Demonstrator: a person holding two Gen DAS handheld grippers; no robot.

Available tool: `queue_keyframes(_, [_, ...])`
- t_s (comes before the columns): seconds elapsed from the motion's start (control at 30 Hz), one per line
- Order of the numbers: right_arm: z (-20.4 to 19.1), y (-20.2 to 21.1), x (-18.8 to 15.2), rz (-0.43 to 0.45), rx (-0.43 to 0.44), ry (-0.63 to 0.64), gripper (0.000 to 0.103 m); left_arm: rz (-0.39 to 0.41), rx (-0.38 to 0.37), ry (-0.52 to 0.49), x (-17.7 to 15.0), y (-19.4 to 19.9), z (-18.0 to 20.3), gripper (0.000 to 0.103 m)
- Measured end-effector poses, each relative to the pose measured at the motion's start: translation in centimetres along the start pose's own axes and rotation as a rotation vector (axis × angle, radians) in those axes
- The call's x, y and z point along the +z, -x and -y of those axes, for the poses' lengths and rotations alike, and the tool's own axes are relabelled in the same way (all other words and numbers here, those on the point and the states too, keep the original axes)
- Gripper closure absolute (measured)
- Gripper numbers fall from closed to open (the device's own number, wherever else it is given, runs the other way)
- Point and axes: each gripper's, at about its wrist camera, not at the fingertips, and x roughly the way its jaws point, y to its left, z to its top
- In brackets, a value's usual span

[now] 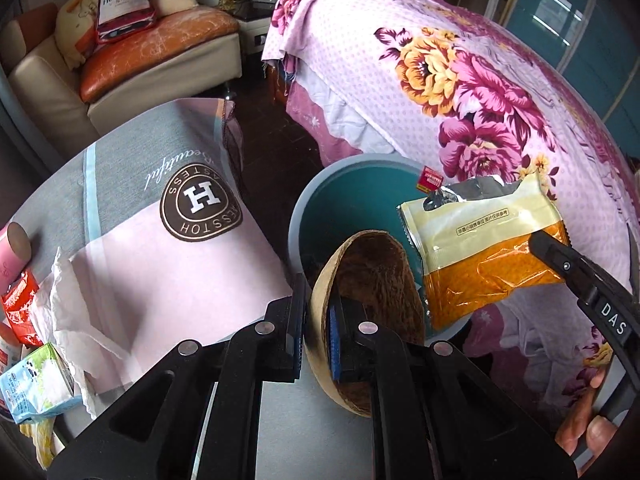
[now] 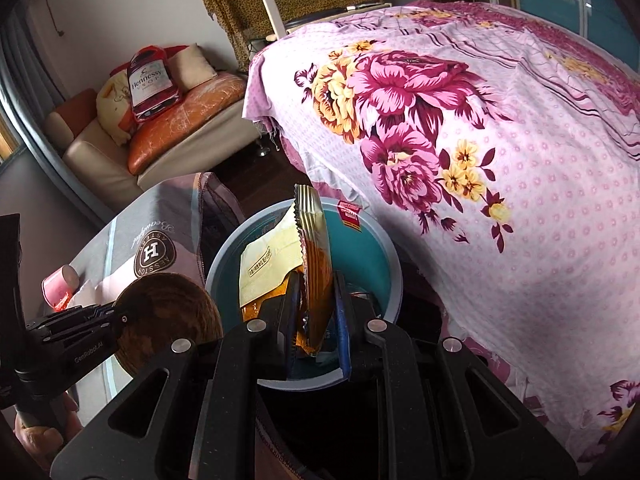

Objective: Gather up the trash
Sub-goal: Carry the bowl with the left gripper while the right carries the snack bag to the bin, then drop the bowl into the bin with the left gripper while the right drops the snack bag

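Note:
My left gripper [image 1: 320,328] is shut on the rim of a brown coconut half-shell [image 1: 372,292] and holds it at the near edge of a teal bin [image 1: 344,204]. My right gripper [image 2: 314,308] is shut on a torn cream-and-orange snack wrapper [image 2: 316,256] and holds it over the bin [image 2: 368,256]. The wrapper [image 1: 476,248] and the right gripper's finger [image 1: 560,264] also show in the left wrist view. The shell [image 2: 168,316] and the left gripper [image 2: 116,316] show at the left of the right wrist view. A small red label [image 1: 430,179] sits on the bin's far rim.
A low table with a grey-pink cloth [image 1: 176,240] holds a crumpled tissue [image 1: 68,300], a red wrapper [image 1: 20,308], a green-white carton [image 1: 36,384] and a pink tube [image 1: 14,248]. A bed with a floral cover [image 1: 480,92] is at the right. A sofa [image 1: 120,64] stands behind.

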Motion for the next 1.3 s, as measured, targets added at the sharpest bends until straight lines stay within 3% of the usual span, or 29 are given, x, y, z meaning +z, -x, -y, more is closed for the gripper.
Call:
queue_keyframes(0.3, [0.3, -2.0, -0.5, -0.047, -0.039, 0.008, 0.087, -0.032, -0.01, -0.027, 0.0, -2.3, 0.9, 0.092])
queue_keyframes(0.5, [0.0, -2.6, -0.7, -0.067, -0.044, 0.011, 0.085, -0.04, -0.015, -0.021, -0.3, -2.3, 0.8, 0.082])
queue_keyframes(0.57, [-0.1, -2.6, -0.7, -0.068, -0.043, 0.007, 0.084, -0.03, -0.013, -0.014, -0.3, -2.0, 0.6, 0.052])
queue_keyframes(0.6, [-0.1, -2.6, -0.7, -0.07, -0.041, 0.003, 0.077, -0.017, -0.012, -0.008, -0.4, -1.6, 0.5, 0.044])
queue_keyframes(0.63, [-0.1, -2.5, -0.6, -0.07, -0.04, -0.002, 0.064, -0.003, -0.01, -0.001, -0.4, -1.2, 0.3, 0.033])
queue_keyframes(0.7, [-0.2, -2.3, -0.7, -0.064, -0.04, -0.011, 0.047, 0.011, -0.015, 0.008, -0.5, -0.6, 0.0, 0.028])
queue_keyframes(0.77, [-0.2, -1.9, -0.7, -0.054, -0.041, -0.017, 0.043, 0.015, -0.023, 0.018, -0.6, 0.0, -0.4, 0.02])
queue_keyframes(0.83, [-0.3, -1.7, -0.7, -0.057, -0.035, -0.027, 0.032, 0.019, -0.023, 0.028, -0.9, 0.4, -0.9, 0.017])
queue_keyframes(1.3, [-3.9, 0.9, -1.1, -0.059, -0.006, 0.011, 0.028, 0.047, -0.032, 0.099, -3.4, 4.0, -4.1, 0.014])
